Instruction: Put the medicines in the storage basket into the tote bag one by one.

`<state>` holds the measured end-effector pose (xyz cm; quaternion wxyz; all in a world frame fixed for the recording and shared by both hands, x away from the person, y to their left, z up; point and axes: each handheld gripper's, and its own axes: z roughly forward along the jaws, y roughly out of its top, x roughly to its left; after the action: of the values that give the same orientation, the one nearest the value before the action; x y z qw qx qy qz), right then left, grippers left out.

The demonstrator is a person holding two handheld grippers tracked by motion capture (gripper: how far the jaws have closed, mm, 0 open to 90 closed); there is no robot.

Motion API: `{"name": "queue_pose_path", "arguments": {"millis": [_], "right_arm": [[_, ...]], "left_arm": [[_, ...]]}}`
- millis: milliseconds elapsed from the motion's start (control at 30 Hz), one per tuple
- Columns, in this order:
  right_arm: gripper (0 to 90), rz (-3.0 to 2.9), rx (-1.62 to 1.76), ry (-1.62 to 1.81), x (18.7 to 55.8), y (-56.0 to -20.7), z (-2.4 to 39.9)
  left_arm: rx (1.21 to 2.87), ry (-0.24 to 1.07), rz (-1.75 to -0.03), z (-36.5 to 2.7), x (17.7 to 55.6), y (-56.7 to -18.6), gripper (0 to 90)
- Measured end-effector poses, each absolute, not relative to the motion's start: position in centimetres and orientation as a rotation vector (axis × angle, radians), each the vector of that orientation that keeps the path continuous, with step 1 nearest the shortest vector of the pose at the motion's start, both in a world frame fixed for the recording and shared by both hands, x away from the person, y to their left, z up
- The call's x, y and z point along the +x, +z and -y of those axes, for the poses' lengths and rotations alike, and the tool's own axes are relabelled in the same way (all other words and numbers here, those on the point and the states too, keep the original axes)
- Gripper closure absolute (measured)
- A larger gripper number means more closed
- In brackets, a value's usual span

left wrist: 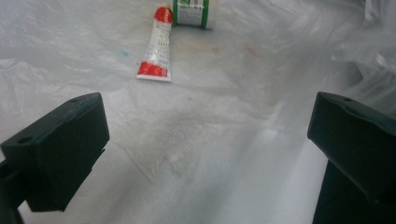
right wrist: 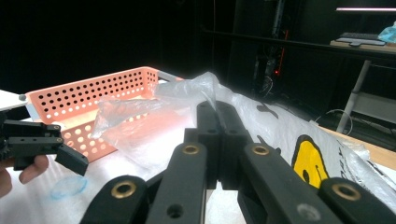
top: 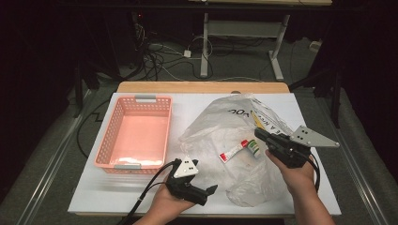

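High view: a white table (top: pixel 94 197) with a pink basket (top: pixel 136 133) on the left and a clear plastic bag (top: pixel 220 126) on the right.
Left gripper (top: pixel 209 191): its jaws are wide apart with nothing between them. It sits near the front edge, just beside the bag.
Right gripper (top: pixel 259 133): its jaws are pinched tight on the bag and hold its edge up.
Tube (top: pixel 233 151): red and white, lying flat on the bag.
Small pot (top: pixel 254 148): green and white, touching the tube's cap end.
Basket: well apart from the tube.
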<state>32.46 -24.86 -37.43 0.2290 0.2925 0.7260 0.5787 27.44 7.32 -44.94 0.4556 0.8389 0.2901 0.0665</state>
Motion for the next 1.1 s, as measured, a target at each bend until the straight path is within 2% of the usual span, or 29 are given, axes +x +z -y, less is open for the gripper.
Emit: {"name": "queue_pose_path", "arguments": {"millis": [267, 667, 1100], "right_arm": [[90.0, -1.993, 0.807, 1.598, 32.5, -37.3, 25.2], [90.0, -1.987, 0.816, 1.603, 32.5, -37.3, 25.2], [90.0, -1.996, 0.815, 1.598, 32.6, -37.5, 25.1]], "left_arm": [[2.066, 0.239, -0.732, -9.1, 27.3, -43.6, 0.0], [2.019, 0.271, -0.814, -12.5, 28.1, -41.9, 0.0], [1.966, 0.342, -0.972, -17.4, 29.9, -41.8, 0.0]]}}
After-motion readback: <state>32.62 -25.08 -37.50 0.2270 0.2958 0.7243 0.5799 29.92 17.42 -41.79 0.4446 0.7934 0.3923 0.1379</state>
